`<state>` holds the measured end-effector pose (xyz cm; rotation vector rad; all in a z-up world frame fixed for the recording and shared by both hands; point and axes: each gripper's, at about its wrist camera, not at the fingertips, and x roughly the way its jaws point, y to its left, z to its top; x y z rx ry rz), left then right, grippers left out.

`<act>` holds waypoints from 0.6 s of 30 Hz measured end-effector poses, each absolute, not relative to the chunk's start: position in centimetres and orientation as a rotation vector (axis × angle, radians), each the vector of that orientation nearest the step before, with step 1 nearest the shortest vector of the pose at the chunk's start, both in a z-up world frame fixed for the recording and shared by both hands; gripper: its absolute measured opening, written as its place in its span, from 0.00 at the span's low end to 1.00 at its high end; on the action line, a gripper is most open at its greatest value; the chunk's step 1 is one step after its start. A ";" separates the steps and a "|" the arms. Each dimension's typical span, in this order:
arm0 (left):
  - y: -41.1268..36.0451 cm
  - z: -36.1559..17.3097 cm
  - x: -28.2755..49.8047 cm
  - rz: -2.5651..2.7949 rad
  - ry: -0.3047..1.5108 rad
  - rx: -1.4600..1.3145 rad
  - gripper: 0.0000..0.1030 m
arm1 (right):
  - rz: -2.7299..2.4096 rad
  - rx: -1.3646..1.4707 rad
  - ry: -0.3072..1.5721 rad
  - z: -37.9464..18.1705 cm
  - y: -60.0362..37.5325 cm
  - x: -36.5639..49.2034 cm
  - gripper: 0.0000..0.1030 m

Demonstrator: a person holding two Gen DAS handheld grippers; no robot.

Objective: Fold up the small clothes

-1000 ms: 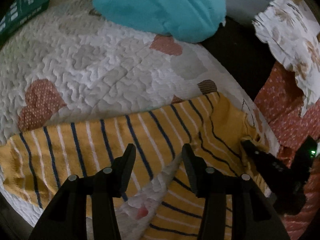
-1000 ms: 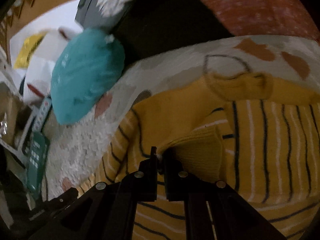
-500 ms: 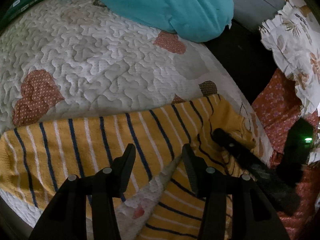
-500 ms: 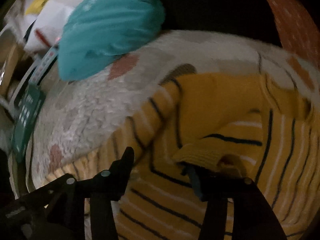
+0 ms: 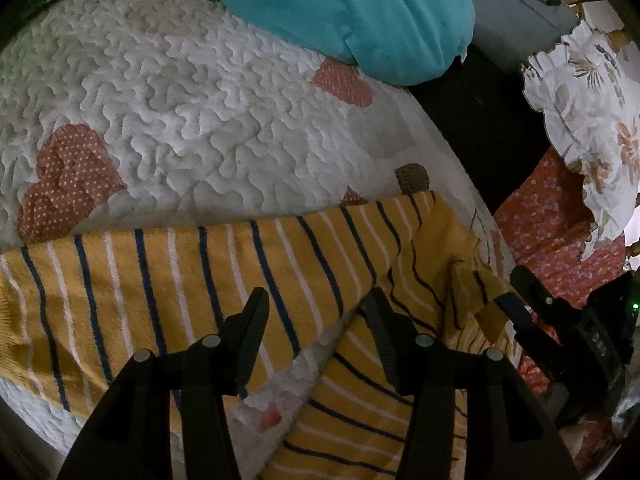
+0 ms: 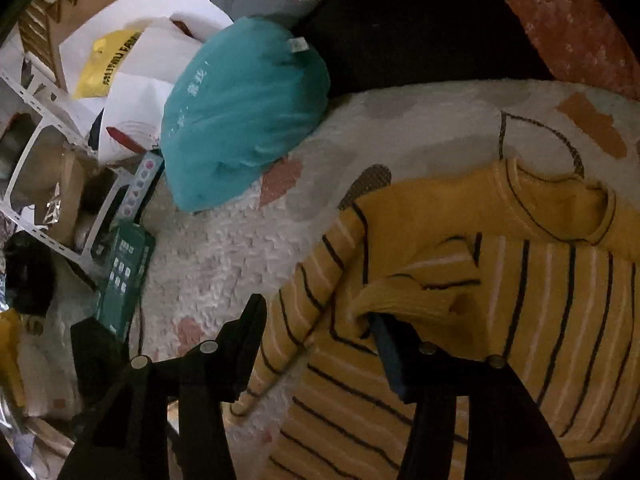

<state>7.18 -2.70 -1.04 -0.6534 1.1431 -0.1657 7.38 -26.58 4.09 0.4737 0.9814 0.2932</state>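
A yellow sweater (image 5: 200, 280) with navy and white stripes lies flat on the quilt, one sleeve stretched out to the left. My left gripper (image 5: 316, 312) hovers open over the armpit between that sleeve and the body, with nothing between its fingers. In the right wrist view the other sleeve is folded inward across the sweater's chest (image 6: 540, 300). Its cuff (image 6: 404, 296) rests loosely over the tip of my right gripper's right finger. My right gripper (image 6: 316, 320) stands wide open and pinches nothing. It also shows at the right of the left wrist view as the right gripper (image 5: 516, 296).
A white quilted bedspread (image 5: 180, 120) with red patches carries the sweater. A teal cushion (image 5: 344, 12) lies at its far side. Beyond the bed's right edge are a red patterned cloth (image 5: 552, 220) and a floral cloth (image 5: 592, 120). A green box (image 6: 124, 276) and shelving (image 6: 40, 160) stand at the left.
My right gripper, shut on the sleeve cuff a second ago, has opened wide and let it go; the cuff now lies on the sweater's chest. The left gripper has hardly moved.
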 end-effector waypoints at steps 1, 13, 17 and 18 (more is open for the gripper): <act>-2.6 -1.1 7.2 -0.162 1.142 -0.654 0.48 | 0.306 0.499 0.982 3.9 -26.7 7.5 0.57; -2.2 -1.7 7.4 -0.169 1.167 -0.696 0.49 | 0.544 0.424 1.042 7.2 -23.2 6.0 0.63; -1.9 -1.9 7.3 -0.167 1.173 -0.713 0.49 | 0.285 0.381 1.103 4.5 -24.8 6.5 0.63; -1.9 -1.8 7.3 -0.168 1.172 -0.712 0.49 | 0.248 0.378 1.114 4.1 -25.3 6.9 0.63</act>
